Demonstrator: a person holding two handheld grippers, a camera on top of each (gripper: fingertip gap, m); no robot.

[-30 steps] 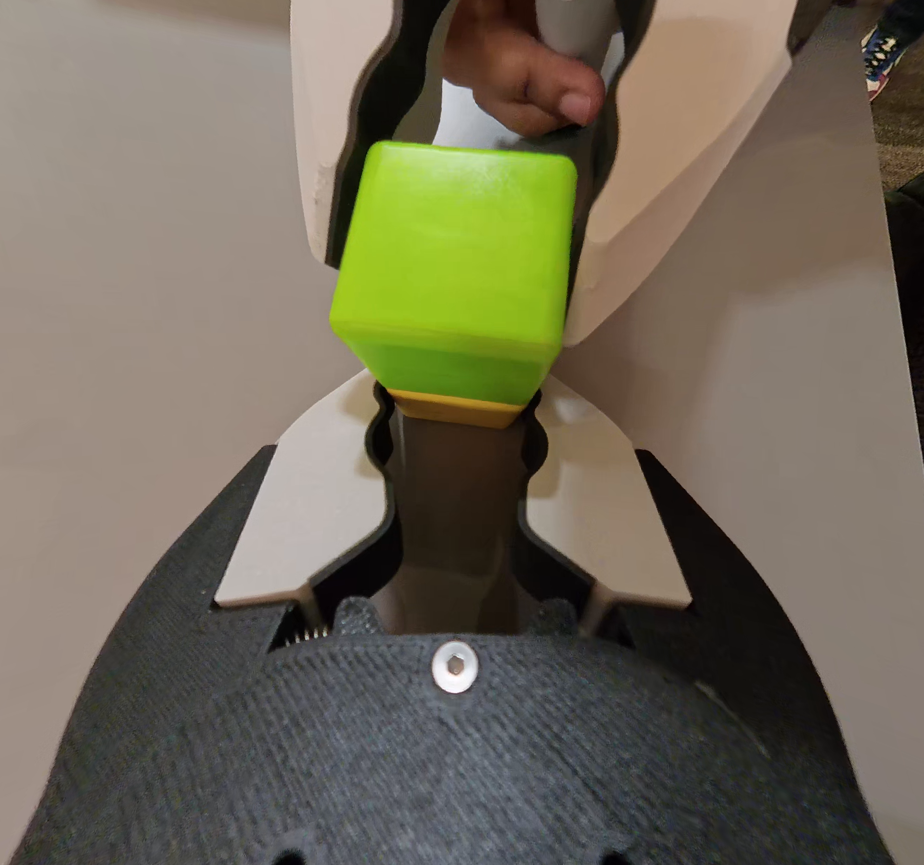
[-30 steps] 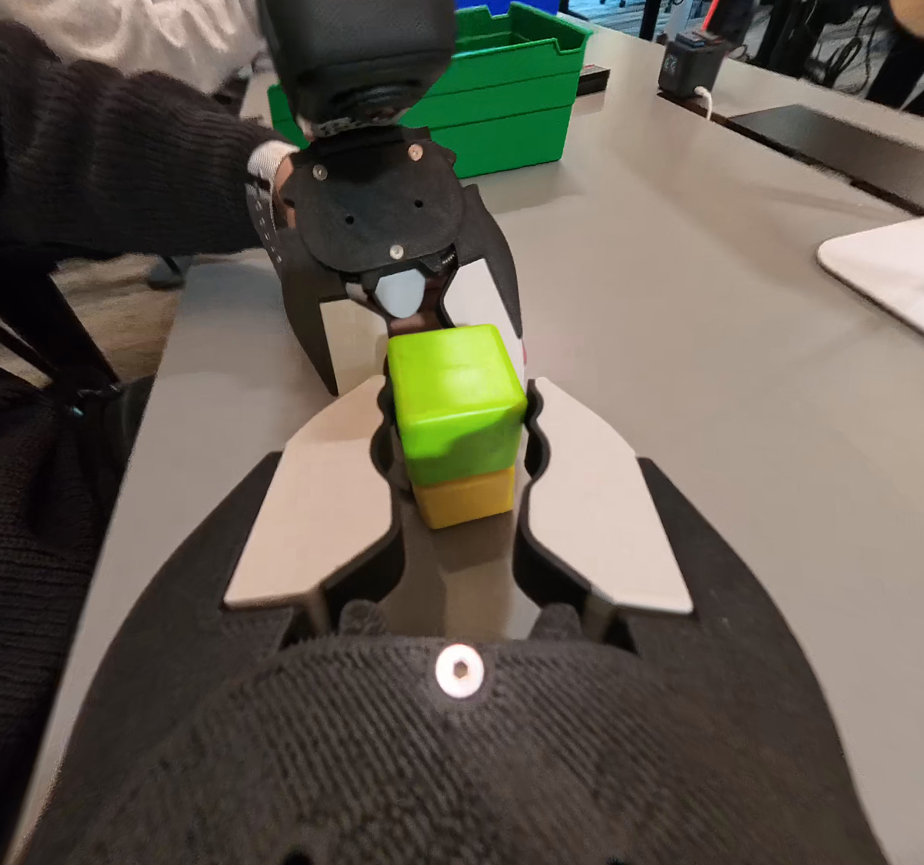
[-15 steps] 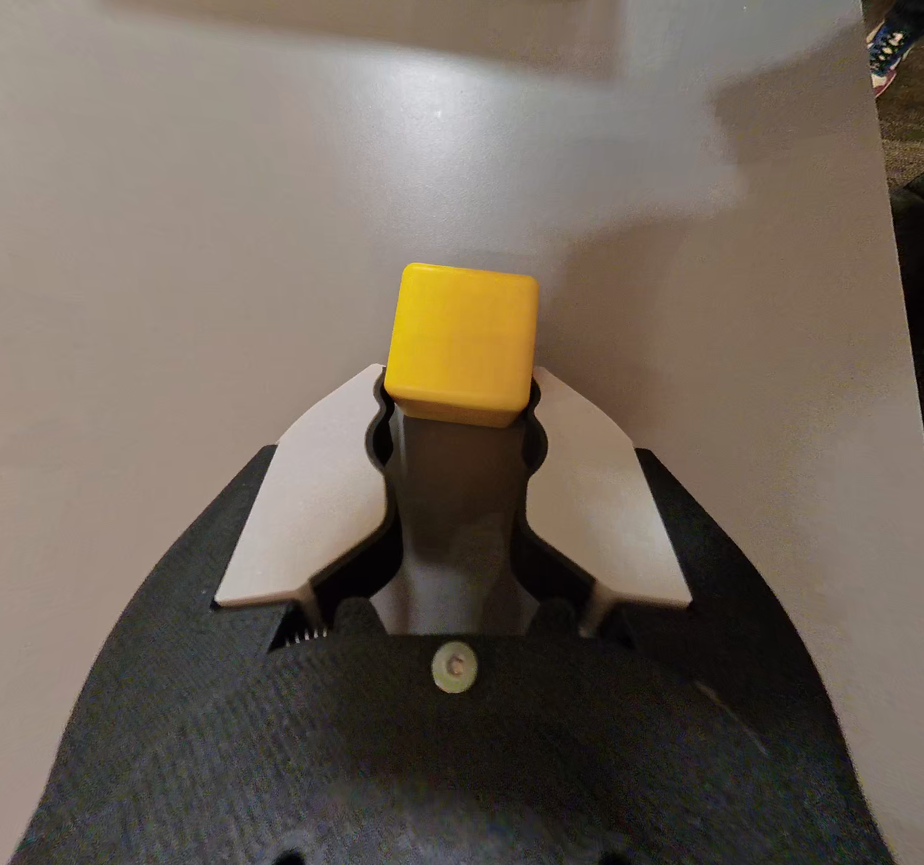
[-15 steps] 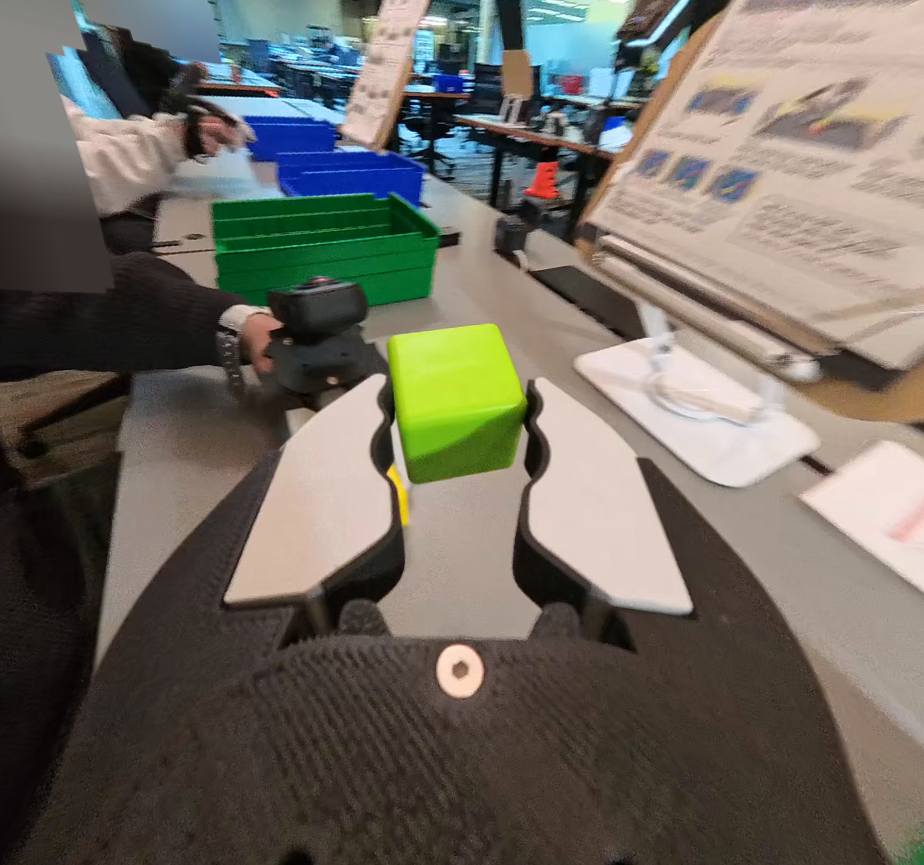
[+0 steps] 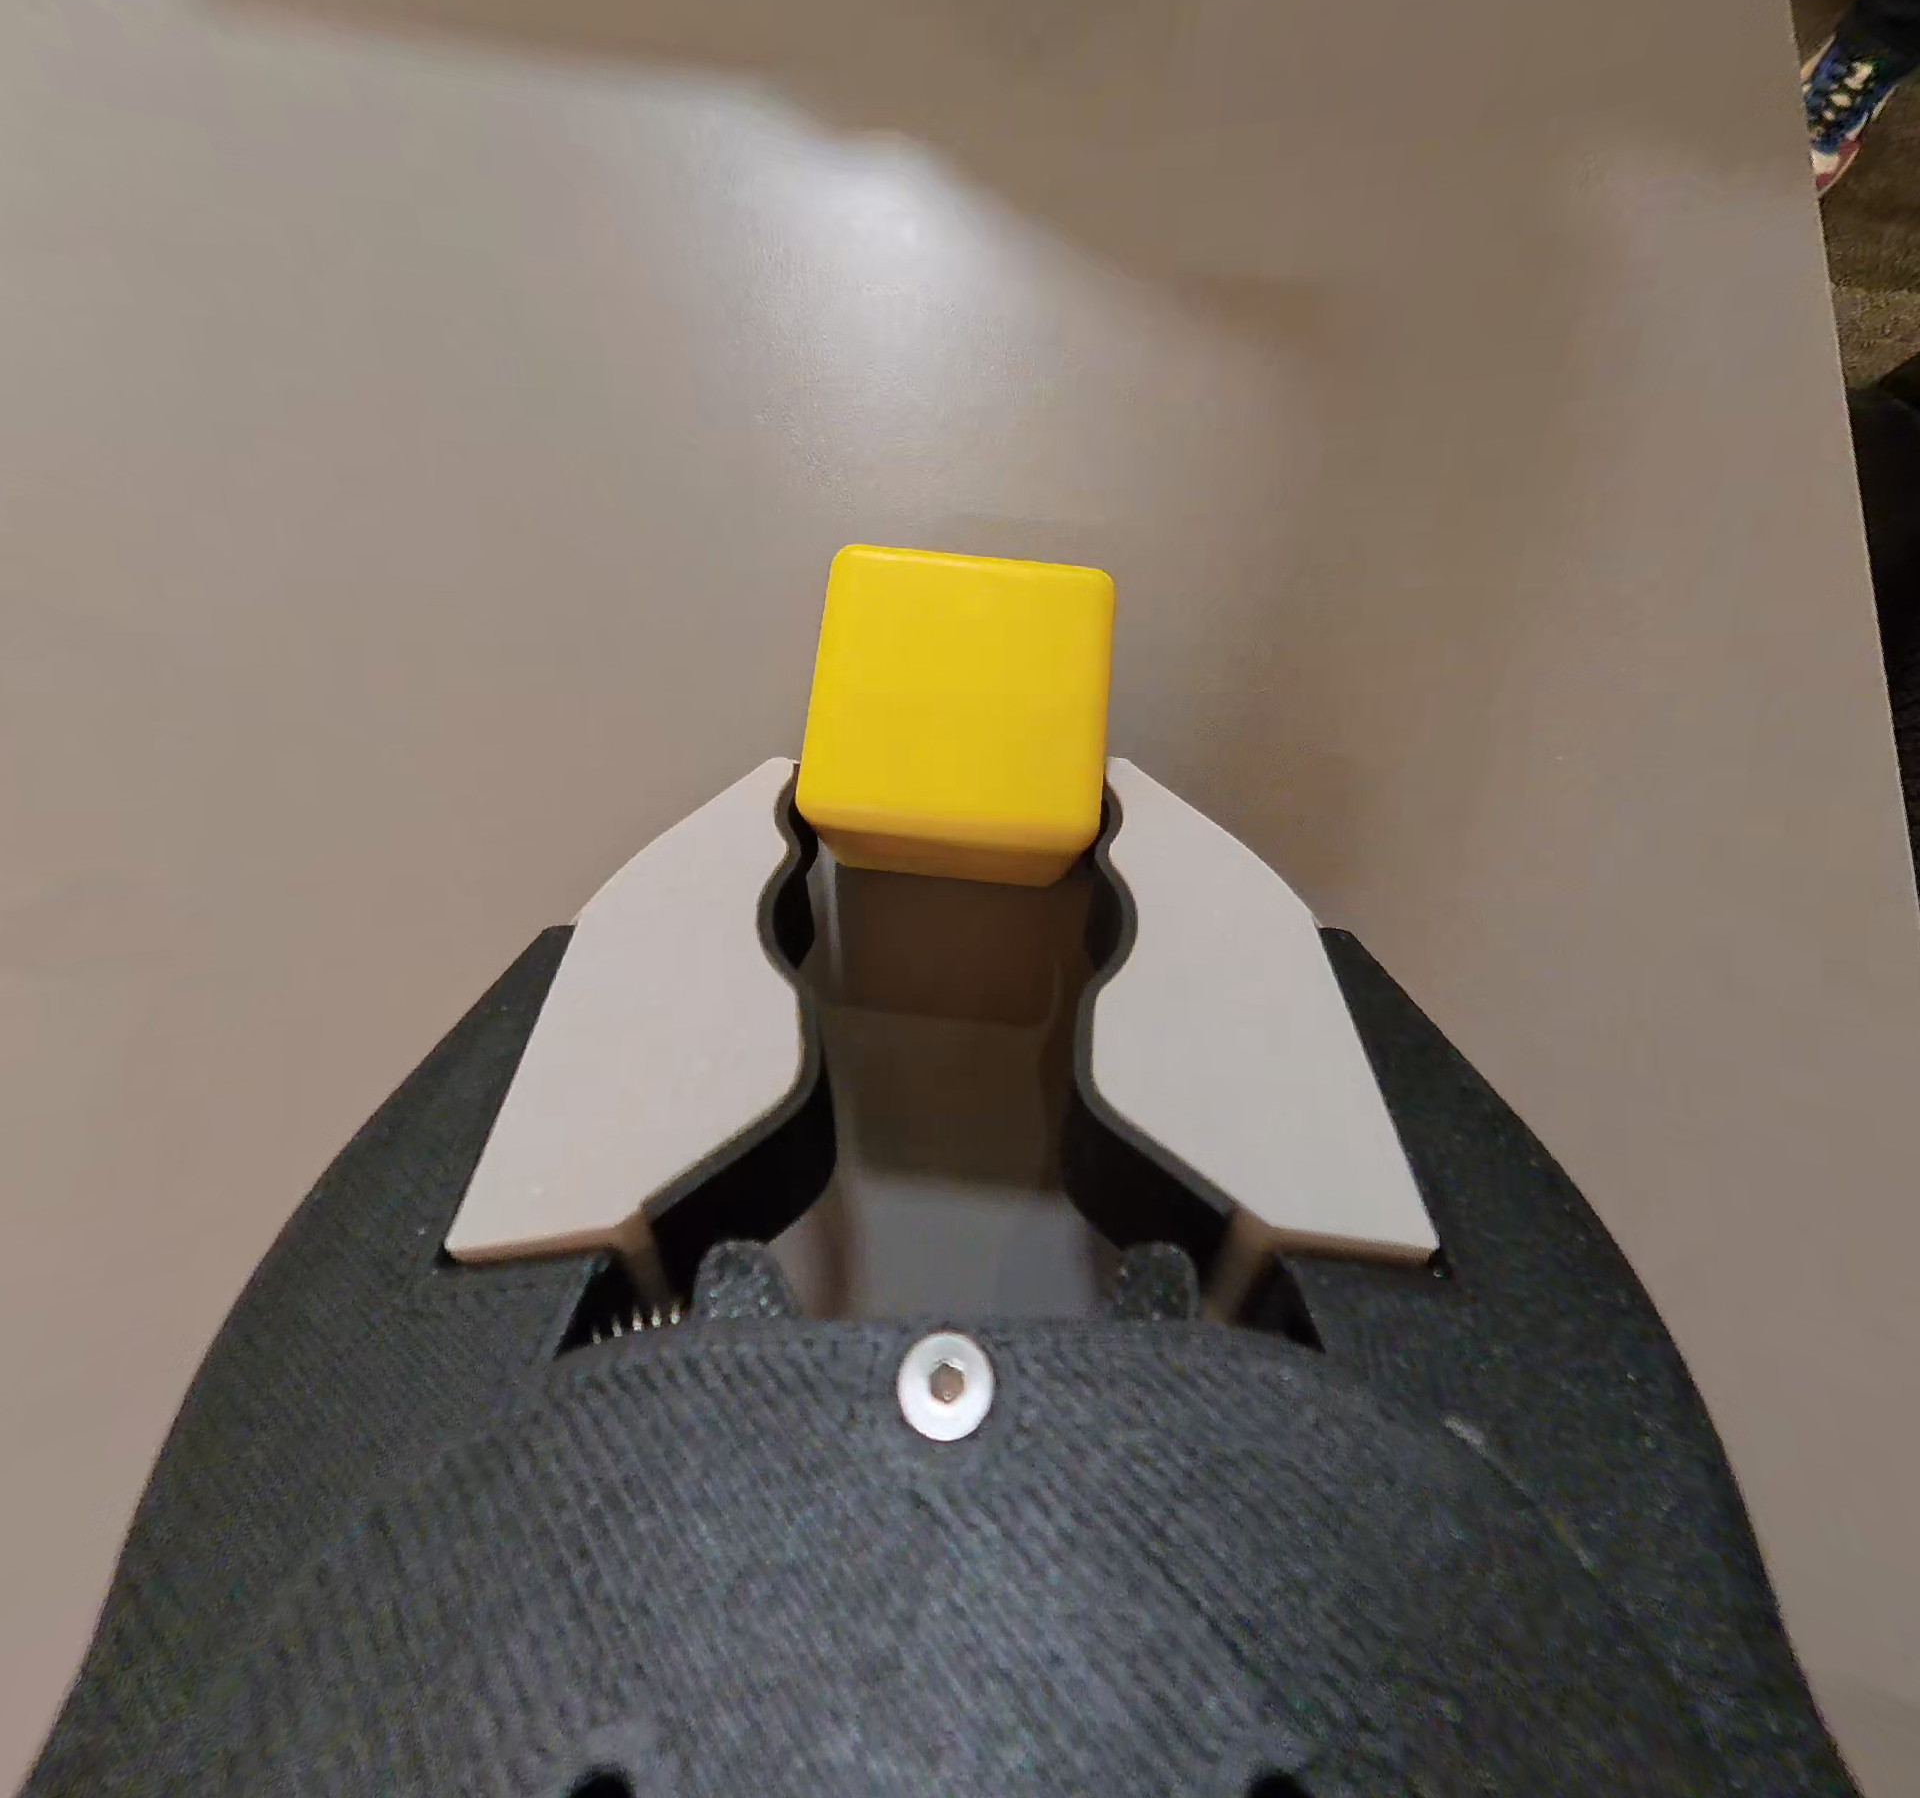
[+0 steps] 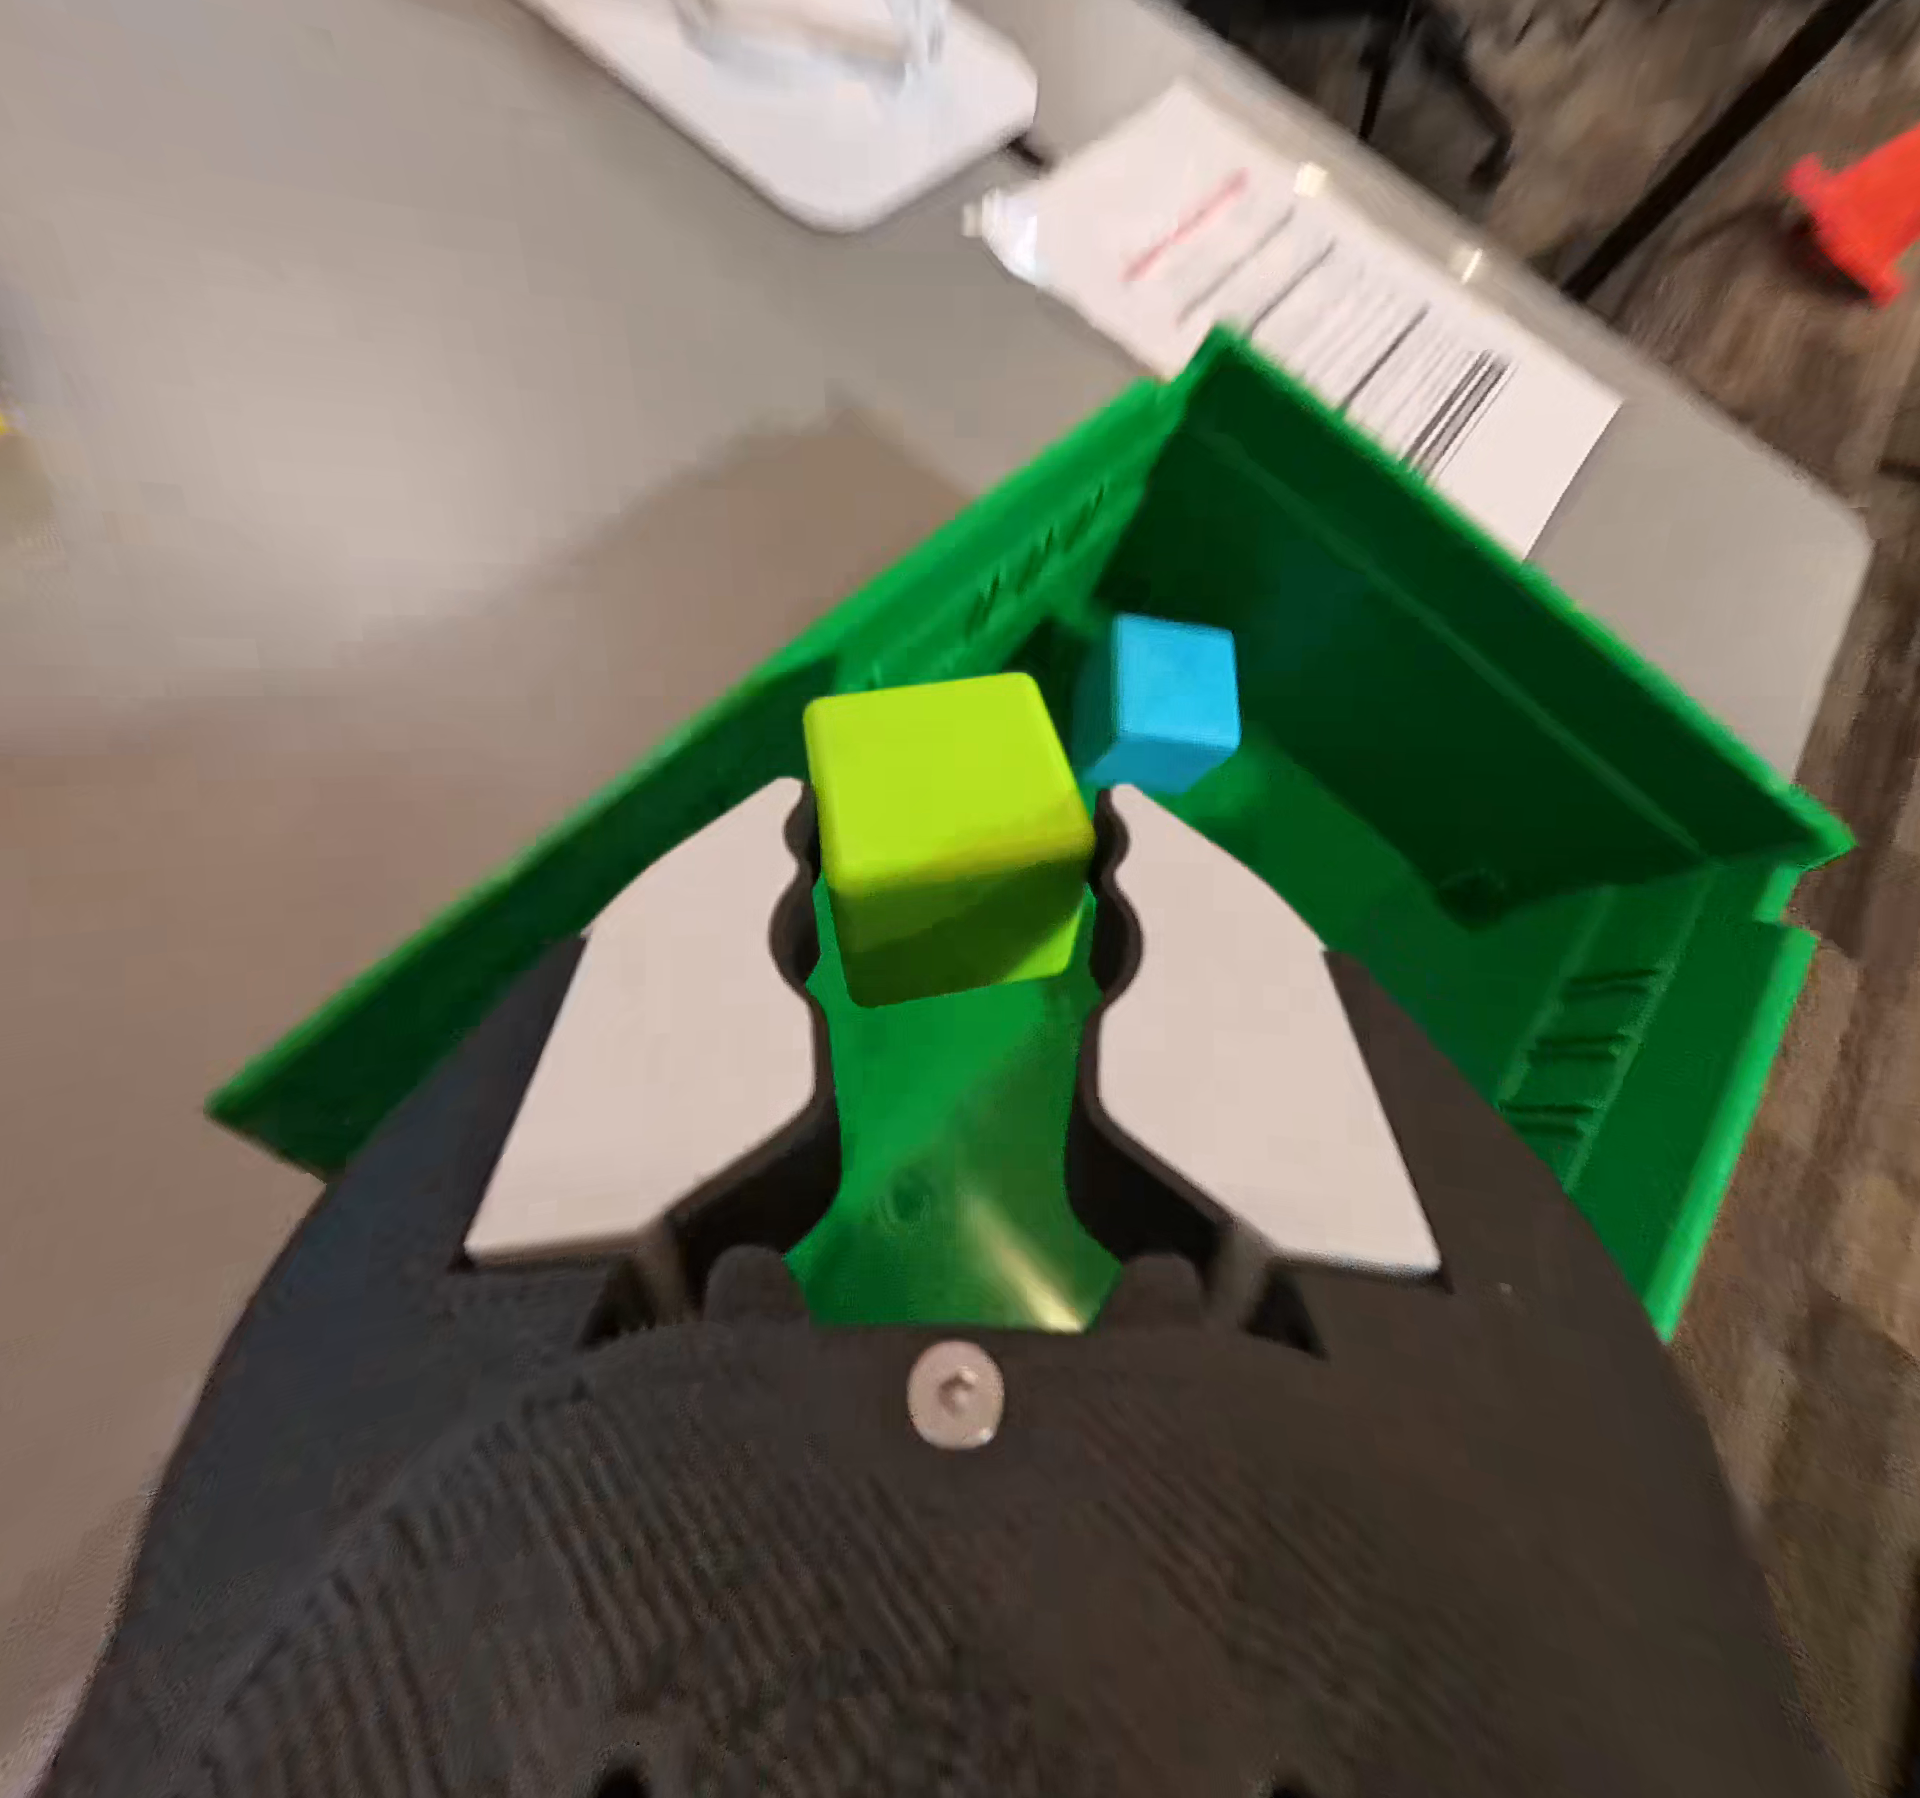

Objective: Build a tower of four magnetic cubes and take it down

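My left gripper (image 5: pixel 951 818) is shut on a yellow cube (image 5: pixel 956 709), its tips on the cube's two sides, on or just above the grey table (image 5: pixel 416 501). My right gripper (image 6: pixel 951 829) is shut on a lime green cube (image 6: pixel 945 813) and holds it over a green bin (image 6: pixel 1455 709). A blue cube (image 6: pixel 1158 704) lies inside that bin, just beyond and to the right of the green cube. The right wrist view is motion-blurred.
The table's right edge (image 5: pixel 1849 398) runs near the left gripper, with a shoe (image 5: pixel 1844 101) on the floor beyond. Past the bin are a white flat stand base (image 6: pixel 758 55) and printed papers (image 6: pixel 1299 294). The bin sits near the table edge, dark floor to its right. Across from one pair of fingers to the other is roughly 35 cm. My left tips are roughly 30 cm from the white flat stand base (image 6: pixel 758 55).
The right gripper lifted the green cube off the yellow one and swung it over the green bin. The left gripper has stayed shut on the yellow cube.
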